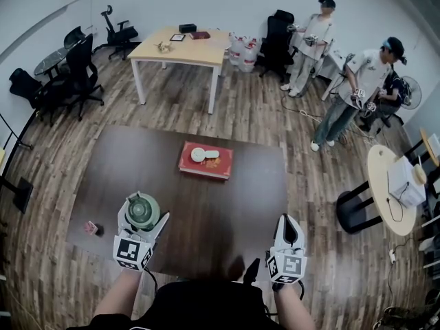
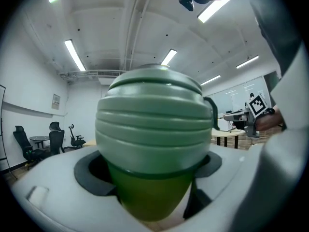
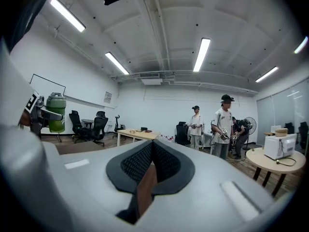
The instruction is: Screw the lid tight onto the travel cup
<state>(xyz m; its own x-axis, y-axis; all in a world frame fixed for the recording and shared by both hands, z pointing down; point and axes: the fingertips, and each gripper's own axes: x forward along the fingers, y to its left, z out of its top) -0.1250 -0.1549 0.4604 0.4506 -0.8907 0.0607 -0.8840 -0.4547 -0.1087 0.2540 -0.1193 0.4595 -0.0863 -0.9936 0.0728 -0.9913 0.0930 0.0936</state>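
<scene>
The travel cup [image 1: 141, 210] has a dark green body [image 2: 148, 195] and a ribbed pale green lid [image 2: 154, 124] sitting on top of it. My left gripper [image 1: 144, 216] is shut on the cup's body just under the lid and holds it upright over the near left part of the dark table [image 1: 206, 205]. From the right gripper view the cup [image 3: 56, 112] appears far left. My right gripper [image 1: 287, 229] hovers at the table's near right edge, its black pads [image 3: 166, 164] pressed together with nothing between them.
A red flat box [image 1: 205, 160] with white items on it lies at the table's middle. A small red object [image 1: 91, 227] sits near the left edge. Beyond are a light wooden table [image 1: 182, 48], office chairs [image 1: 75, 71], a round table [image 1: 393, 184] and standing people [image 1: 357, 91].
</scene>
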